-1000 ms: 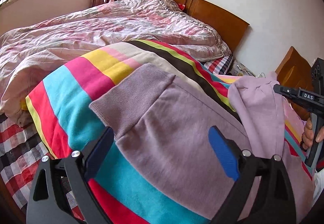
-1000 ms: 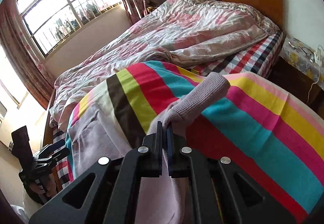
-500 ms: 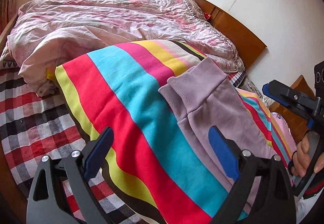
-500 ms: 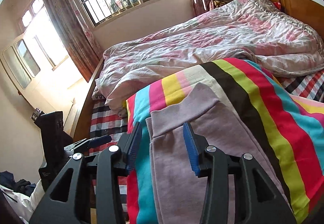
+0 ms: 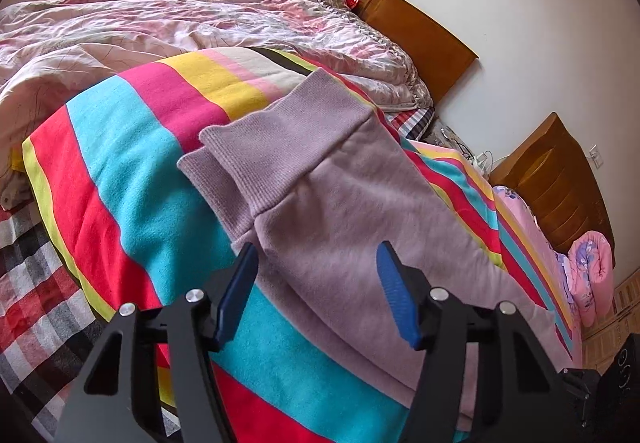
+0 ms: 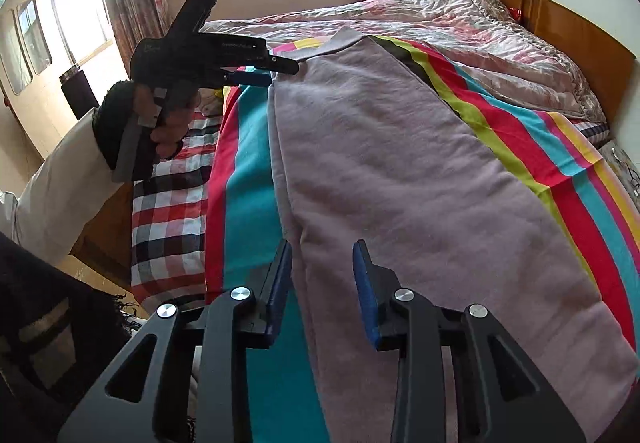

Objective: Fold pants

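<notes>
Pants (image 6: pixel 400 171): soft purple pants, folded in half the long way, one leg on top of the other. They lie flat on the striped blanket (image 6: pixel 252 179).
Pants cuffs (image 5: pixel 280 147): two ribbed ends, one on top of the other, at the far end in the left wrist view.
Striped blanket: bright bands of red, blue, pink, yellow and black. It is spread on the bed, under the pants.
Left gripper (image 5: pixel 316 295): its blue fingers (image 5: pixel 236 295) are apart and closing. They hang just over the pants near the cuffs. The near edge of the pants sits between them, but they do not pinch it.
Right gripper (image 6: pixel 322 293): its blue fingers (image 6: pixel 280 283) are apart and closing. They are over the left edge of the pants at the near end. They do not pinch the cloth.
Hand (image 6: pixel 168 119): it holds the left gripper's handle, on the left in the right wrist view.
Pink quilt (image 5: pixel 200 15): crumpled at the far side of the bed.
Checked sheet (image 6: pixel 168 203): red, black and white, left of the blanket.
Headboard (image 5: pixel 416 31): brown wood, at the far right by the white wall.
</notes>
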The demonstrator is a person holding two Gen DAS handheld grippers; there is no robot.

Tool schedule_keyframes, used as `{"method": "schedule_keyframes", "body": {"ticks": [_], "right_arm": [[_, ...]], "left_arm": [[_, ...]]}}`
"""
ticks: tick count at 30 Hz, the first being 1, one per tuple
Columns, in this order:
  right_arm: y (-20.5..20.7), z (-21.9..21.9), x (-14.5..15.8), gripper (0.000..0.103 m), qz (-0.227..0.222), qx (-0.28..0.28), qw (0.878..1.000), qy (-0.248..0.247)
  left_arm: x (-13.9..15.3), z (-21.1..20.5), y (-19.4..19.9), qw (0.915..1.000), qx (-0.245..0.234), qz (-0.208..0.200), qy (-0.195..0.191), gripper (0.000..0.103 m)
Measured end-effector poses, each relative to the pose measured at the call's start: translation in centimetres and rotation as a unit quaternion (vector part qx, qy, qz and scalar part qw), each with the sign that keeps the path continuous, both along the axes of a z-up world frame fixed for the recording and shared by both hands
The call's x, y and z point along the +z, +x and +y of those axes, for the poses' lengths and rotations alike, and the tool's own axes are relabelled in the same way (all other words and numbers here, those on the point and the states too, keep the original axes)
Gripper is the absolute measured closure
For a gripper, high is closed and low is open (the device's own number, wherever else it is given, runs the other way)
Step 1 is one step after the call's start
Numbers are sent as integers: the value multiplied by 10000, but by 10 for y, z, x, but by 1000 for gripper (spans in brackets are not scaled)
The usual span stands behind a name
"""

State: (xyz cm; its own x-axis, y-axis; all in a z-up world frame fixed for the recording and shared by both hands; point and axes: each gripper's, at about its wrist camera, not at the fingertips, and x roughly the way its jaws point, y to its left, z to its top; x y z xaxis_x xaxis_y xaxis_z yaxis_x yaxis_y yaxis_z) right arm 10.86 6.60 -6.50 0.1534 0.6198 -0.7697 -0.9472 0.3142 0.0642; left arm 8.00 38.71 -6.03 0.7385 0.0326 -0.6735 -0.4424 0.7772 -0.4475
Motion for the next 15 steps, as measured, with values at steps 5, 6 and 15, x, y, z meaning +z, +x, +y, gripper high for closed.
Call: {"method": "schedule_keyframes", "body": {"ticks": [5, 6, 15], "right_arm": [[-12, 10, -22, 83, -326, 130, 9984, -453], [-10, 12, -26, 86, -463, 82, 9972, -580], [-20, 6, -34, 86, -864, 265, 9925, -819]], "left_arm": [[-6, -6, -4, 10000, 11, 80, -11, 43], [-6, -7, -6, 10000, 19, 93, -19, 43], [-9, -14, -13, 9998, -55, 140, -112, 41]]}}
